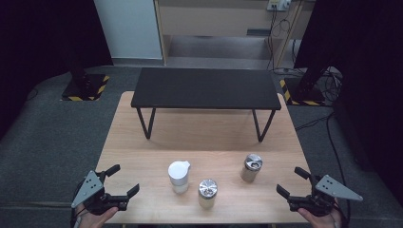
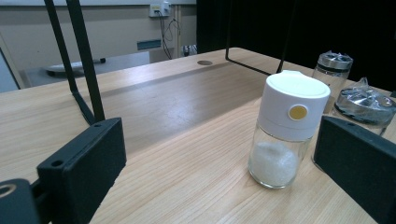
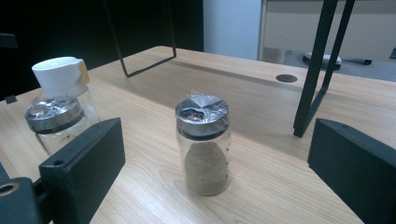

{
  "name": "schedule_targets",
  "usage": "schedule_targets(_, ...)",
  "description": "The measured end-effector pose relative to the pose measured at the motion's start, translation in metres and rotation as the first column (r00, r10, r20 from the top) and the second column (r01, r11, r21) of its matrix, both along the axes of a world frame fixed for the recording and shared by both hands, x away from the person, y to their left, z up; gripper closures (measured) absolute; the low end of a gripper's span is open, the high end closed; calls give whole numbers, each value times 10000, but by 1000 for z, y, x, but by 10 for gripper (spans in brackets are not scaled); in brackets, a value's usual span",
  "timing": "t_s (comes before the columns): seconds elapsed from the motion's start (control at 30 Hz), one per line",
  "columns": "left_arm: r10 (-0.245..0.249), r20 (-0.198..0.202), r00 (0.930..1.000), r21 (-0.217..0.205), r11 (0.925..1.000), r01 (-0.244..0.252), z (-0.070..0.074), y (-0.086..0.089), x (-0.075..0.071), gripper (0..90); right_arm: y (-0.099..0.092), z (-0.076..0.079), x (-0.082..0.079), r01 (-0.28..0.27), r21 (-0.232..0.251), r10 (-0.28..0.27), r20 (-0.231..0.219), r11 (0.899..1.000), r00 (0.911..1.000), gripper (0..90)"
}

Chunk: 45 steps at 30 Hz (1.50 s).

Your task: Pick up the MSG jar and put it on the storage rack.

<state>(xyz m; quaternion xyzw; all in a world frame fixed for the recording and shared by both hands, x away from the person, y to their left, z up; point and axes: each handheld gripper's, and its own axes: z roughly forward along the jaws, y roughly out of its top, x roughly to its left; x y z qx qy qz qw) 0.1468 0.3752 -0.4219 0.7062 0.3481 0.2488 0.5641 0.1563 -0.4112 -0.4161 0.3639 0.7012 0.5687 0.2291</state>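
**Two open grippers, three jars between them**

On the wooden table (image 1: 142,142) stands a small black shelf (image 1: 206,88) at the far side, and three little jars stand upright in front of it, near the person. Each jar's long side points straight up.

At the left edge of the table, the left gripper (image 1: 117,179) has its jaws spread wide and holds nothing. The white-capped jar (image 1: 179,176) is the jar nearest to it. That jar lies ahead of it and off to its right, with bare table between them. Seen from the left gripper view, the white-capped jar (image 2: 288,128) sits closer to the right-hand jaw than to the middle of the gap.

At the right edge, the right gripper (image 1: 292,182) is also spread wide and empty. The jar with brown powder (image 1: 251,167) is nearest to it. From the right gripper view, that jar (image 3: 203,144) stands right in the middle of the gap, straight ahead.

The middle jar with a silver lid (image 1: 207,193) stands just beside the white-capped one, nearer the table's front edge.

I think the right gripper can go straight forward, but the left must first turn a bit.
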Motion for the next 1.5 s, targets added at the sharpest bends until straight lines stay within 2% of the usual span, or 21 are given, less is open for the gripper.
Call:
schedule_targets(0.1, 40, -61, 10000, 101, 9999, -40, 2, -1, 0, 10, 0, 0, 0, -4, 22, 4, 24, 10000, 10000, 44)
schedule_targets(0.5, 50, -127, 9999, -20, 10000, -50, 4, 0, -1, 9, 0, 1, 0, -60, -48, 60, 17, 10000, 10000, 44)
schedule_targets(0.63, 70, -68, 10000, 132, 9999, -69, 13, -1, -1, 8, 0, 1, 0, -44, -51, 44, 17, 10000, 10000, 45)
schedule_targets(0.7, 39, -60, 10000, 28, 10000, -39, 16, 0, -1, 8, 0, 1, 0, -43, -65, 43, 35, 10000, 10000, 44)
schedule_targets(0.8, 13, -28, 10000, 132, 9999, -12, 21, -1, 0, 7, 1, 1, 0, -32, -74, 32, 17, 10000, 10000, 44)
schedule_targets(0.9, -76, 19, 10000, 209, 9998, 76, 30, -1, 1, 8, 1, 1, -1, -15, -81, 15, 19, 10000, 10000, 45)
schedule_targets(1.0, -259, 43, 9997, 115, 9996, 258, 41, -1, 3, 7, 1, 1, 0, 3, -73, -3, 10, 10000, 10000, 45)
schedule_targets(1.2, -475, 26, 9989, 339, 9983, 474, 57, -4, 8, 5, 1, 1, -1, -5, -95, 5, 38, 10000, 10000, 46)
schedule_targets(1.3, -555, -30, 9985, 267, 9981, 556, 60, -4, 10, 4, 1, 1, -1, -10, -115, 11, 59, 9999, 10000, 46)
schedule_targets(1.5, -739, -47, 9973, 419, 9964, 740, 69, -8, 17, 3, 1, 1, -1, 3, -125, -3, 53, 9999, 10000, 46)
